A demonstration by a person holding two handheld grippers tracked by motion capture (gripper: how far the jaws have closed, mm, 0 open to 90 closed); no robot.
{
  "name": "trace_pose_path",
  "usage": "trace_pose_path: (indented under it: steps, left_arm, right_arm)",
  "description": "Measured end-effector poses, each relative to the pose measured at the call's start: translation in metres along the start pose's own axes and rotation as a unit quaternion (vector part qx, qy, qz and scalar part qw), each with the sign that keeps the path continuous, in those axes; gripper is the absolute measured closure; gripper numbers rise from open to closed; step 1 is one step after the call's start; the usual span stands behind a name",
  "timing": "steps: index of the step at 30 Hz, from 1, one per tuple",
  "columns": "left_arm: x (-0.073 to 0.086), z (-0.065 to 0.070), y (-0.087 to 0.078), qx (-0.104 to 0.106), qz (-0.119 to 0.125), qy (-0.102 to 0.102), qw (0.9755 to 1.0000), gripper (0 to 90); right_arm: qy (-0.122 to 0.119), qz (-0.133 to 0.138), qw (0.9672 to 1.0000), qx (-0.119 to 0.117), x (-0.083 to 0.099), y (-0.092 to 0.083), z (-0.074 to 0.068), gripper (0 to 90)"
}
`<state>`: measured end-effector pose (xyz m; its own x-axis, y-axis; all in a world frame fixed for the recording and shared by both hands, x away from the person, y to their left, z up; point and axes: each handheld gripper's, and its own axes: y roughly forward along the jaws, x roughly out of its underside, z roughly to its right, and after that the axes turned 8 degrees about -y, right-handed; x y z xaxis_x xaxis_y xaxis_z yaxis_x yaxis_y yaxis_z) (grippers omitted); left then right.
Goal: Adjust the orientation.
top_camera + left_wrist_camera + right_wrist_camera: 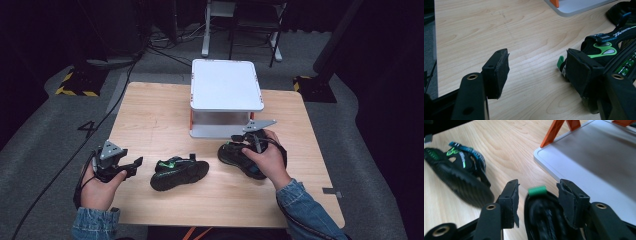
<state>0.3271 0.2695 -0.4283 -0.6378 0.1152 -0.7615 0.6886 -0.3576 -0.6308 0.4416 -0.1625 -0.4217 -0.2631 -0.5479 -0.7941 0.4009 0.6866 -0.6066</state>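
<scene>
Nearest the person, the left hand-held gripper (pixel 131 167) sits low over the front left of the worktop (pixel 150 115), held in the left hand (pixel 100 187) with a denim cuff behind it. Its jaws stand apart with bare wood between them – nothing gripped. Just to its right lies the left sandal (pixel 179 172), black with green trim, flat on the worktop; in the left gripper view its heel end (pixel 599 48) shows just beyond the right-hand jaw, whether touching it I cannot tell. Further right, the right hand (pixel 267 162) wraps the right hand-held gripper (pixel 240 145) over the right sandal (pixel 237 156), which lies near the front edge of the white stand. In the right gripper view that sandal's end, with its green pull tab (pixel 537 190), sits between the two pads – the jaws are open, a sliver of gap visible on each side, so it is framed rather than clamped. Beyond both sandals stands the white two-tier stand (pixel 226 85) with orange brackets, at the worktop's far middle. Behind it, grey floor, cables and the legs of a frame.
</scene>
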Motion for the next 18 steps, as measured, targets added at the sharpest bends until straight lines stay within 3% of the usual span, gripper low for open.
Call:
trace_pose_path:
  steps: [3,6,8,18]
  left_arm:
    - [0.002,-0.002,-0.001,-0.003,0.0,-0.003,1.0,36.2]
    - [0.002,-0.002,0.0,-0.003,0.001,-0.006,1.0,36.2]
    - [0.001,-0.002,0.001,-0.002,0.0,-0.006,1.0,36.2]
    - [-0.012,0.003,0.011,0.014,0.006,0.008,0.9998,36.2]
  right_arm:
    - [-0.009,-0.011,0.9999,0.004,0.0,0.01,-0.002,72.8]
    - [-0.02,-0.013,0.9997,0.009,0.0,0.01,-0.005,75.0]
    - [-0.027,-0.017,0.9995,0.007,0.0,0.006,-0.007,81.9]
    - [-0.042,-0.042,0.9972,-0.046,0.002,-0.031,-0.034,84.6]
